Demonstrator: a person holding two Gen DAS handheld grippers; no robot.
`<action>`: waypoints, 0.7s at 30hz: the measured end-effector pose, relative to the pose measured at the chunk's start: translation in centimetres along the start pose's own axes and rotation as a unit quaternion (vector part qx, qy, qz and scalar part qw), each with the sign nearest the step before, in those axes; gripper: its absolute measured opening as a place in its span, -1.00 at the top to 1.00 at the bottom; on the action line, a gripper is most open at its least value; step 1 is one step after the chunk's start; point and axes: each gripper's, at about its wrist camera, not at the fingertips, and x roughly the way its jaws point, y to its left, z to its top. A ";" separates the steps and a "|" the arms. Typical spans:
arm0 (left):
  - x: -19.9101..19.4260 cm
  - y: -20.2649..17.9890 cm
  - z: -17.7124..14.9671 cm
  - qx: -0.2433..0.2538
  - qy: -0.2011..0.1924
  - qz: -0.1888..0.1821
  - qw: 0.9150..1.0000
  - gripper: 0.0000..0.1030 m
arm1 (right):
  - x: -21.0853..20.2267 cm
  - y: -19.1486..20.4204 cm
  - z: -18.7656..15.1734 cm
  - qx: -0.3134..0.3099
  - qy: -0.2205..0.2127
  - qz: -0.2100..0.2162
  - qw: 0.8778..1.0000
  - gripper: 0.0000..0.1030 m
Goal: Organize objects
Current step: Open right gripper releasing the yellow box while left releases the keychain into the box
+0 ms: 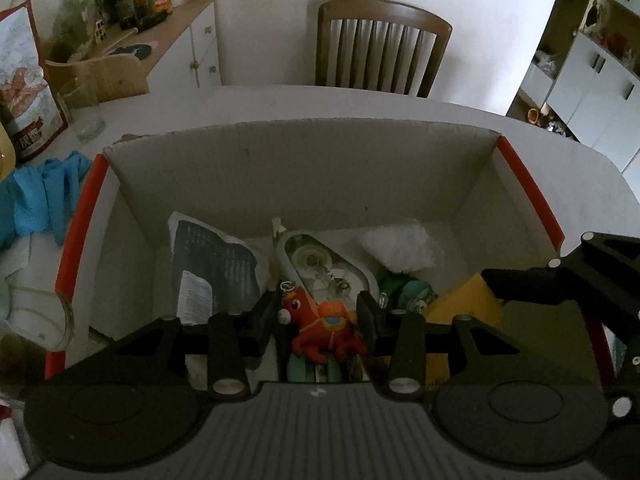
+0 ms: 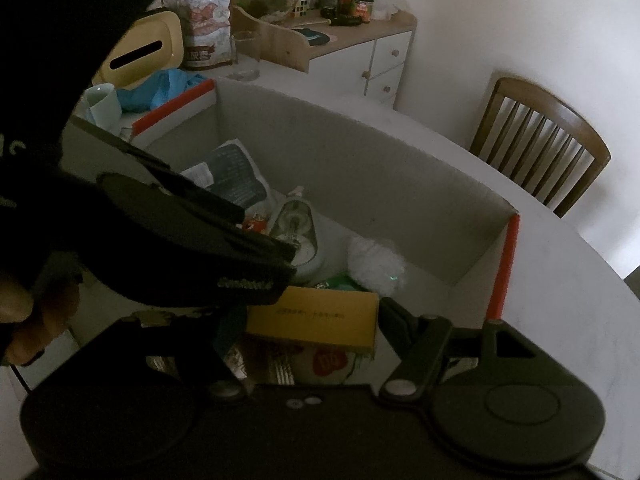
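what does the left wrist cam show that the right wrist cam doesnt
Left only: the whole red horse toy between the left tool pads, and a glass on the table.
Right only: a yellow tissue box, a pale cup, and the yellow box between the right tool fingers.
Both: the cardboard box, white fluff, chair.

box (image 1: pixel 304 160) on table (image 1: pixel 540 140) | toy horse (image 1: pixel 320 320), booklet (image 1: pixel 212 264), sponge (image 2: pixel 312 316) in box | chair (image 1: pixel 380 48) behind table
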 end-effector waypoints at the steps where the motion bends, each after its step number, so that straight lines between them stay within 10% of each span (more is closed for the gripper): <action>1: 0.0 0.0 0.0 0.000 0.000 0.000 1.000 0.12 | -0.1 0.0 0.0 0.000 0.000 0.000 1.000 -0.39; 4: -0.7 0.1 -0.2 -0.006 -0.009 0.000 1.000 -0.16 | -0.5 0.0 0.0 0.001 -0.003 0.000 1.000 -0.50; 21: -7.6 -1.1 -1.2 0.013 -0.085 -0.003 0.996 -0.34 | -6.7 -0.4 -1.1 0.018 -0.046 -0.003 0.999 -0.66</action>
